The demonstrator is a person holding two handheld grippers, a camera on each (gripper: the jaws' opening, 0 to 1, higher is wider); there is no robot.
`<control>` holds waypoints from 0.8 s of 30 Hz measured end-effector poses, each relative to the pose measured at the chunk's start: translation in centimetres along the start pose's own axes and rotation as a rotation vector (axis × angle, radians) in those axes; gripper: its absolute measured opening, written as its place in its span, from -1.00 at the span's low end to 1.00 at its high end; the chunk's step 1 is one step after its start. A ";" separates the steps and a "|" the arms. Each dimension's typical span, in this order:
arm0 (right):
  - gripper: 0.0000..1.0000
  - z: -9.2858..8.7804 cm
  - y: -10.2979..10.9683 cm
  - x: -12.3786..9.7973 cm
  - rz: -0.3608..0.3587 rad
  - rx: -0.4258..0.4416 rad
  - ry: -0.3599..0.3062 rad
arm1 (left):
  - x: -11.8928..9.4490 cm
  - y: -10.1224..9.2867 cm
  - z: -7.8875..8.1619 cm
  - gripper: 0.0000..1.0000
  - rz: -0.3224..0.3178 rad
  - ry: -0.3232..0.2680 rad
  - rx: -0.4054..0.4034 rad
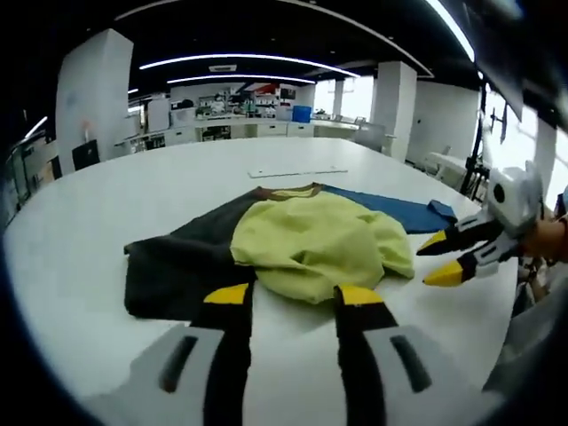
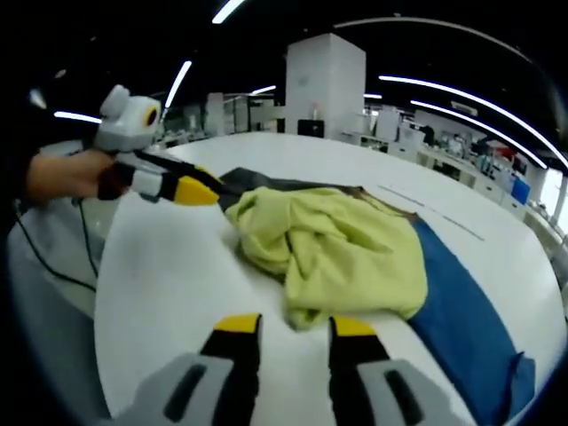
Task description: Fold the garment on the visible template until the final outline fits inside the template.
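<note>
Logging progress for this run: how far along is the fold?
Early. Done: the garment lies on the white table, its yellow-green body bunched in a heap over the dark sleeve and blue sleeve, both spread out. In hand: nothing; the left gripper and right gripper hover open just short of the cloth. Left: flatten and fold. I can't make out a template outline.

The white table (image 1: 98, 222) has a smooth, rounded top. A garment (image 1: 293, 240) lies directly on it, crumpled at the middle (yellow-green body (image 2: 342, 253), one dark sleeve (image 1: 177, 266), one blue sleeve (image 2: 461, 319)). A thin white strip (image 1: 297, 172) lies beyond the collar.
</note>
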State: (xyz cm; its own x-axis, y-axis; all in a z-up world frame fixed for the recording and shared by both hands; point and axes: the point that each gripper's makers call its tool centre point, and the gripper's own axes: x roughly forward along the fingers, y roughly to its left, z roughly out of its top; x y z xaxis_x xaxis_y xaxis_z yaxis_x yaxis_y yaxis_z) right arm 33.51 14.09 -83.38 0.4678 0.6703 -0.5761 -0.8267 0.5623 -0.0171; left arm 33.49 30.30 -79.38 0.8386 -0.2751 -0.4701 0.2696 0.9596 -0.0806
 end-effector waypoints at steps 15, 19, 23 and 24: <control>-0.72 -0.7 0.1 1.2 -0.019 0.013 0.036 | 1.2 -3.4 -1.9 -0.82 -0.054 0.047 -0.088; -0.75 -0.6 0.0 1.3 -0.019 0.011 0.034 | 1.7 -3.4 -2.3 -0.83 -0.049 0.057 -0.120; -0.81 -0.6 -0.3 1.4 -0.024 0.019 0.035 | 2.4 -3.2 -2.7 -0.82 -0.036 0.064 -0.160; -0.81 -0.7 -0.4 1.4 -0.026 0.020 0.035 | 2.6 -3.1 -2.7 -0.80 -0.043 0.057 -0.184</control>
State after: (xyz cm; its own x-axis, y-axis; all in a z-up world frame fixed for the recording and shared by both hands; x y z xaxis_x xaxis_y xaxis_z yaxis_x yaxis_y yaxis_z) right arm 34.24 14.46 -84.71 0.4772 0.6385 -0.6039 -0.8082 0.5887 -0.0163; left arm 33.52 26.73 -82.66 0.7989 -0.3172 -0.5110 0.2093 0.9431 -0.2582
